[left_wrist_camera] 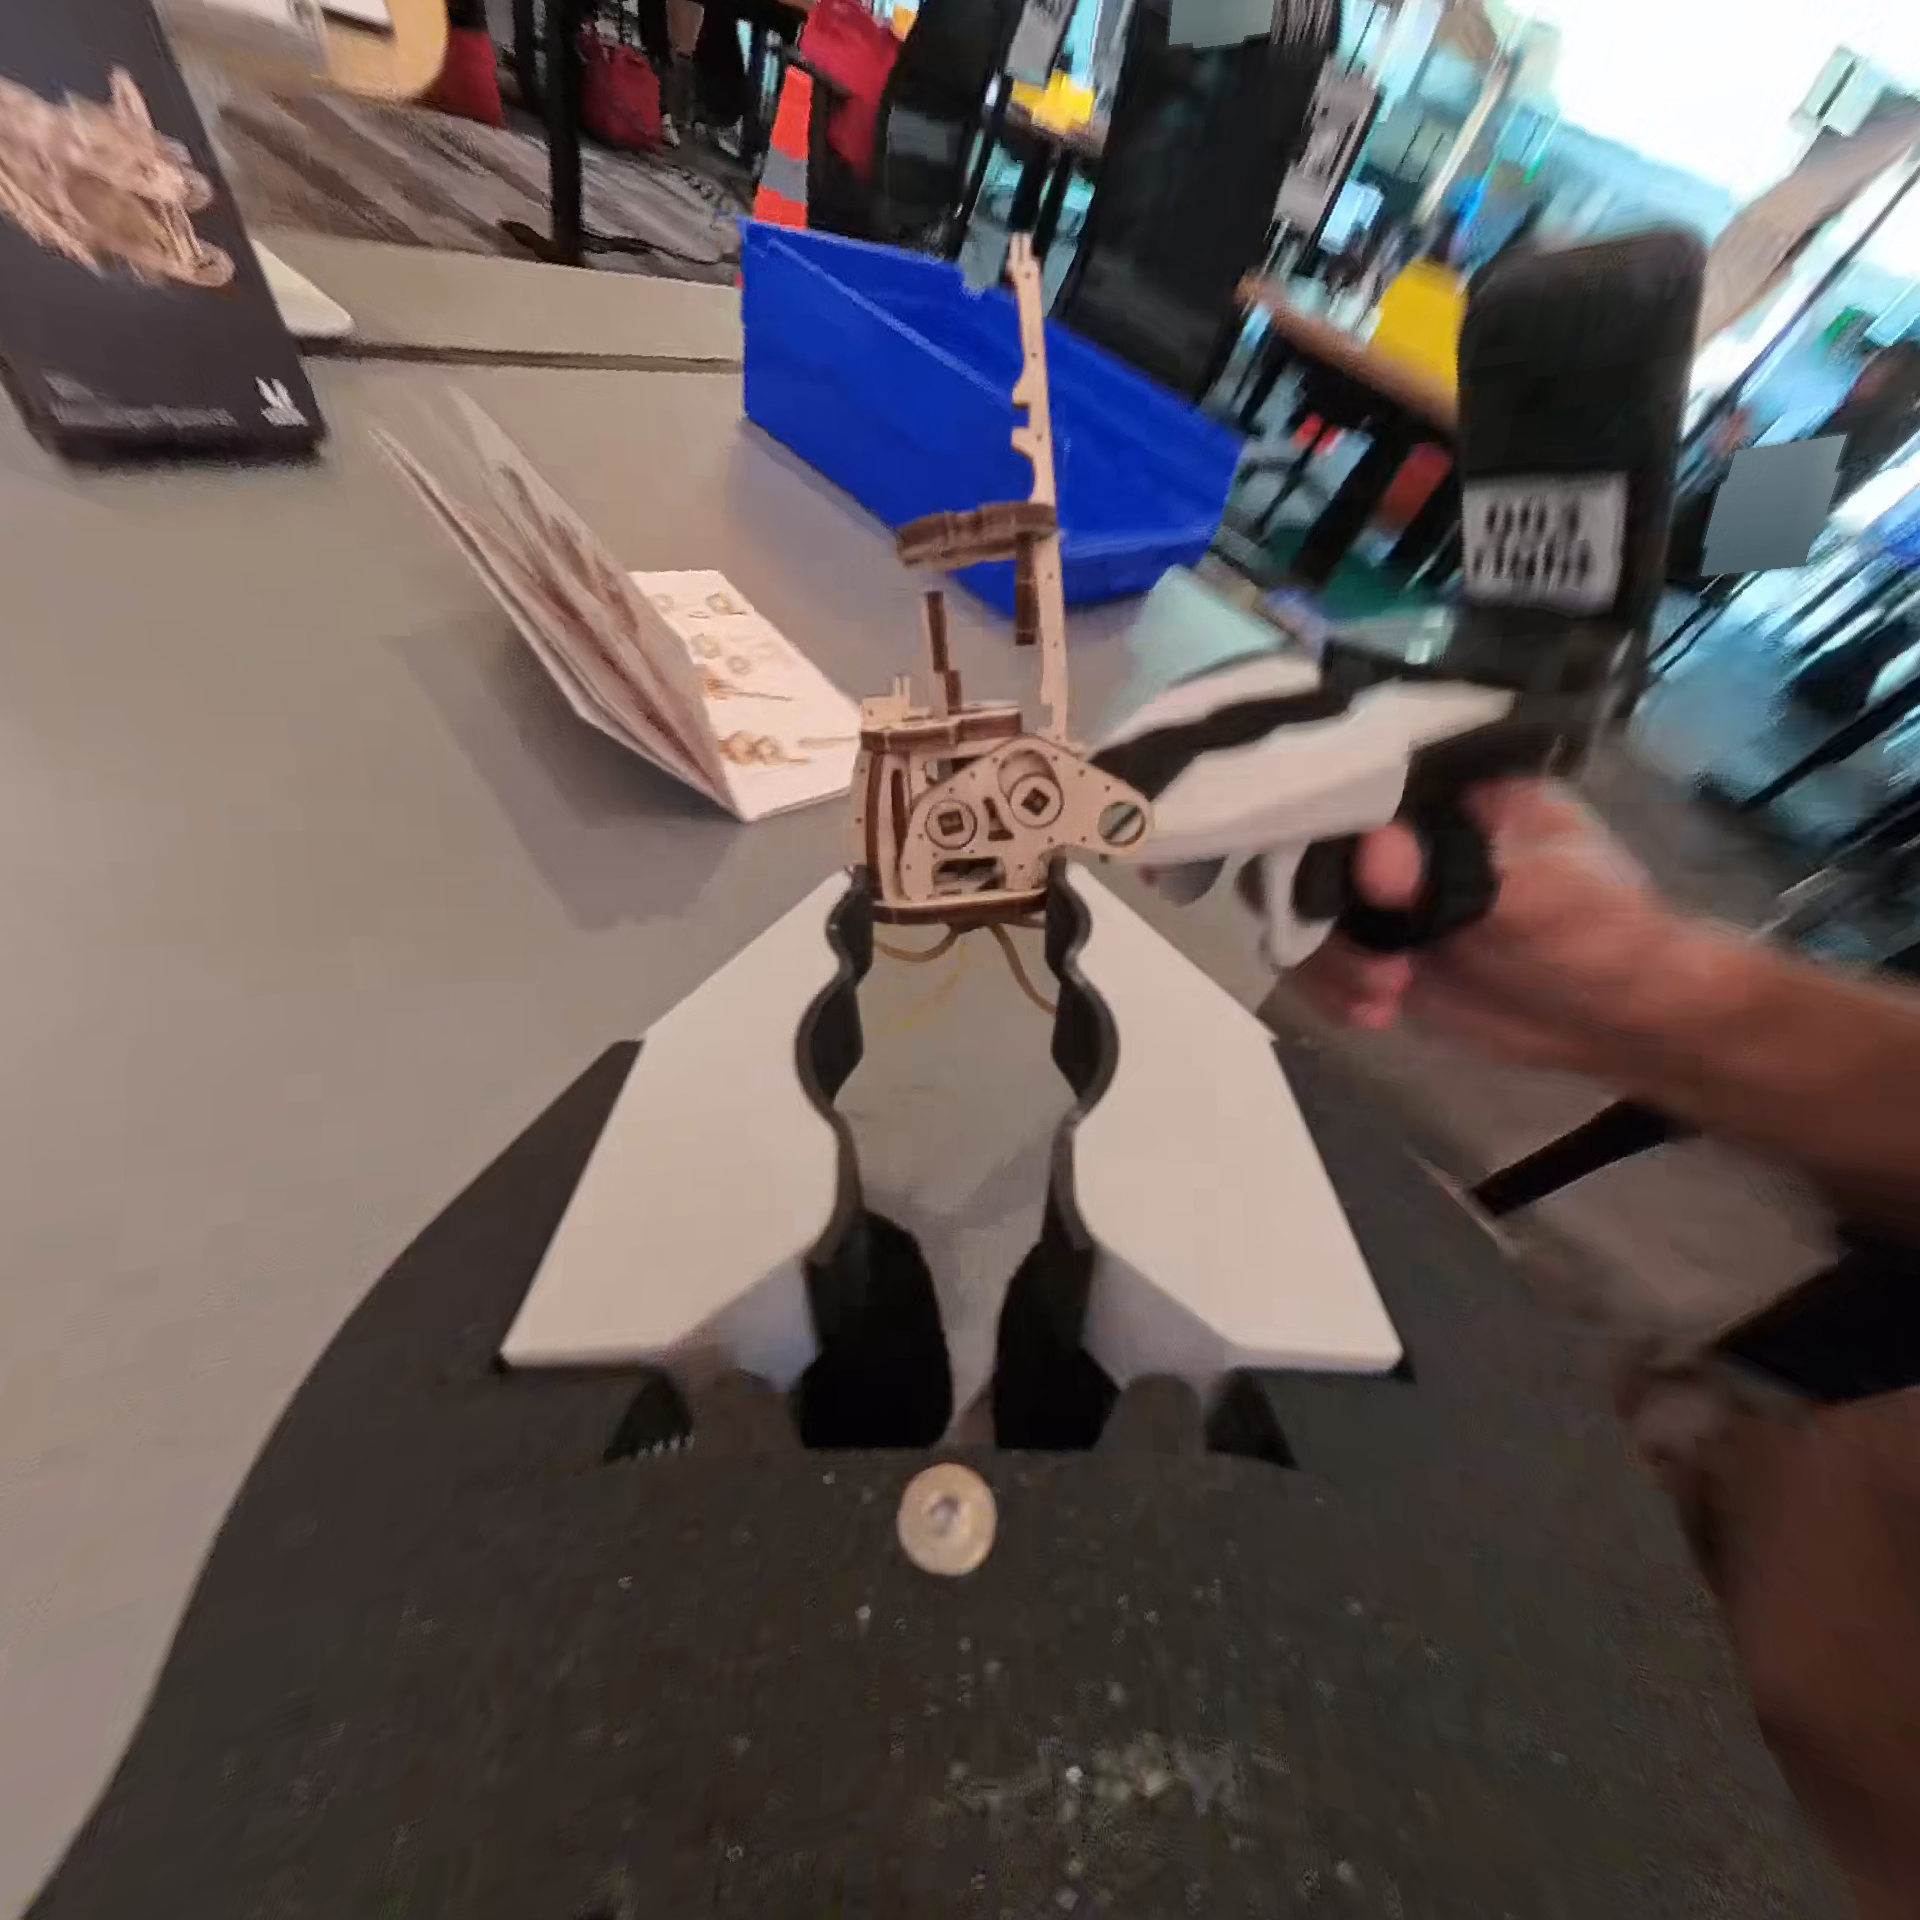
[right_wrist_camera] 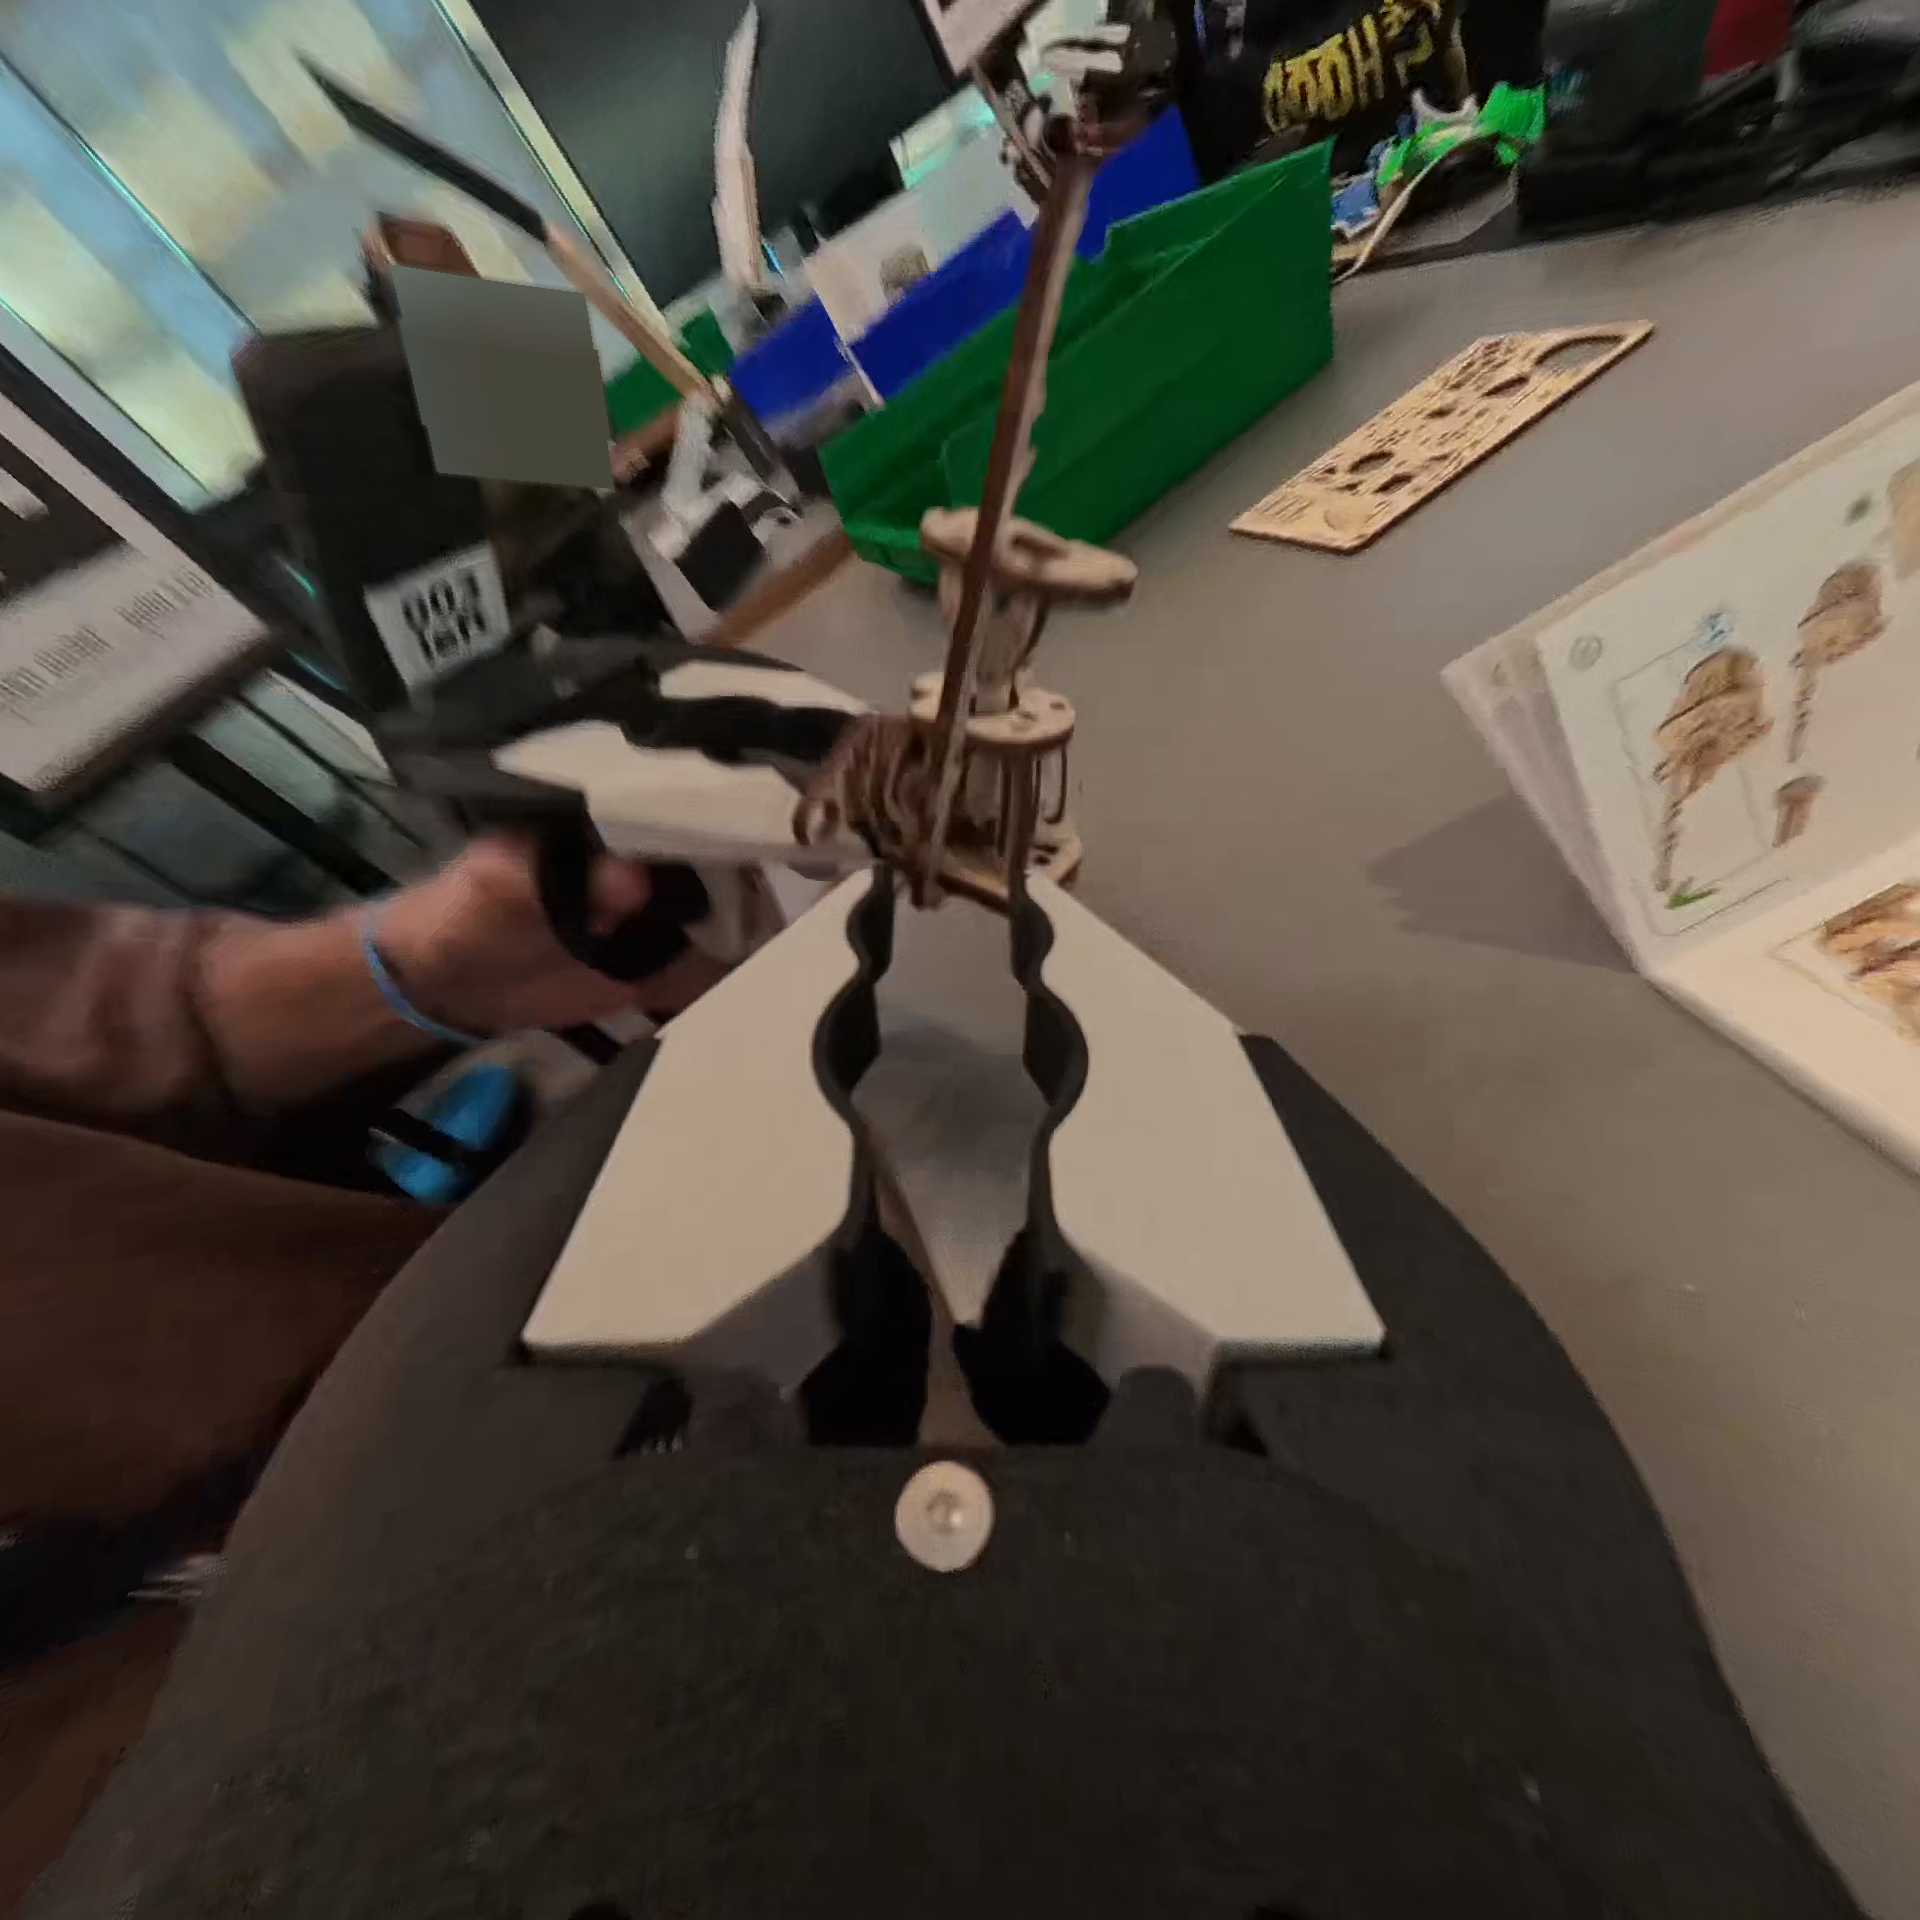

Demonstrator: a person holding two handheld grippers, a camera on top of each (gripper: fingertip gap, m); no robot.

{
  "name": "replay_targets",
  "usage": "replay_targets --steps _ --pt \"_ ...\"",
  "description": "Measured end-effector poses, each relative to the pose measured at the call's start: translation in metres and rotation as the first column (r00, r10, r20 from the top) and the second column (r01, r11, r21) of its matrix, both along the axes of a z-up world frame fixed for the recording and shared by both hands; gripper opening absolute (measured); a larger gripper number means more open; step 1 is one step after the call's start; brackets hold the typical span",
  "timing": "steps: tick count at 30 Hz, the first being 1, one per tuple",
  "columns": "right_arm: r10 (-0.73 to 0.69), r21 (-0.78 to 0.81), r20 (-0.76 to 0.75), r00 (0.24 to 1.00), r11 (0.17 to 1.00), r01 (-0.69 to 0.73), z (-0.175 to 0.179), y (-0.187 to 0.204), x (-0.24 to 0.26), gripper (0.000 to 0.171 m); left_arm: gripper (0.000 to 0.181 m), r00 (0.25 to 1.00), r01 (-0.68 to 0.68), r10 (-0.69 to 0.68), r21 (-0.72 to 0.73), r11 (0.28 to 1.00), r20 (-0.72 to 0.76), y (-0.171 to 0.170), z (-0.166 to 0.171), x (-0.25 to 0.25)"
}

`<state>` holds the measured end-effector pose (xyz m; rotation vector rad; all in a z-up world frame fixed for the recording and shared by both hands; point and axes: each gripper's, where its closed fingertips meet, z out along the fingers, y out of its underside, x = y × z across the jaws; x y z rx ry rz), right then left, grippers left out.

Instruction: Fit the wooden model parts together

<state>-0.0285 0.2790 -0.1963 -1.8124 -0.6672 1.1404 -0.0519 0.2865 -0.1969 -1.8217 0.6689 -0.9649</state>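
Left gripper [left_wrist_camera: 951, 904] pinches the wooden model [left_wrist_camera: 977, 821] by its base, tall strut [left_wrist_camera: 1039, 457] pointing straight up; right gripper [right_wrist_camera: 951, 883] nips its side, both tips meeting there above the table [left_wrist_camera: 312, 831].

The left tongs [left_wrist_camera: 951, 904] and the right tongs [right_wrist_camera: 951, 883] both close on the wooden model [left_wrist_camera: 977, 800], meeting from opposite sides, each held by a hand [left_wrist_camera: 1496, 935].

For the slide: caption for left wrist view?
Both grippers, left and right, hold the wooden model above the grey table.
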Motion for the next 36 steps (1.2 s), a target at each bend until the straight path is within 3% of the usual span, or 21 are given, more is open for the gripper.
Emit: replay_targets --steps 4,13,19,21,26,32,36 --pt "-0.068 0.206 0.148 0.987 0.978 0.036 0.006 -0.003 -0.003 0.021 0.031 0.978 0.01 0.024 -0.156 0.988 0.209 0.005 0.009 -0.002" --pt "-0.362 0.569 0.377 0.853 0.817 0.095 0.015 0.002 0.003 0.021 0.031 0.965 0.029 0.037 -0.248 0.968 0.258 0.004 0.003 0.004" --pt "-0.32 0.51 0.356 0.878 0.854 0.104 0.012 -0.002 -0.007 0.019 0.031 0.969 0.024 0.028 -0.208 0.978 0.246 0.002 0.006 0.007" --pt "-0.326 0.496 0.344 0.881 0.859 0.124 0.014 0.001 -0.004 0.008 0.031 0.967 0.03 0.022 -0.196 0.98 0.256 0.002 0.008 0.006" --pt "-0.305 0.439 0.322 0.896 0.887 0.144 0.014 0.002 -0.003 0.004 0.031 0.974 0.021 0.014 -0.151 0.988 0.227 0.002 0.009 0.007" --pt "-0.257 0.288 0.249 0.934 0.94 0.182 0.018 0.005 0.006 0.002 0.031 0.995 -0.082 0.082 0.001 0.997 0.054 0.011 0.004 -0.003" --pt "-0.238 0.254 0.217 0.947 0.95 0.18 0.019 0.005 0.01 0.002 0.031 0.993 -0.07 0.071 -0.02 0.997 0.096 0.01 0.006 -0.005"
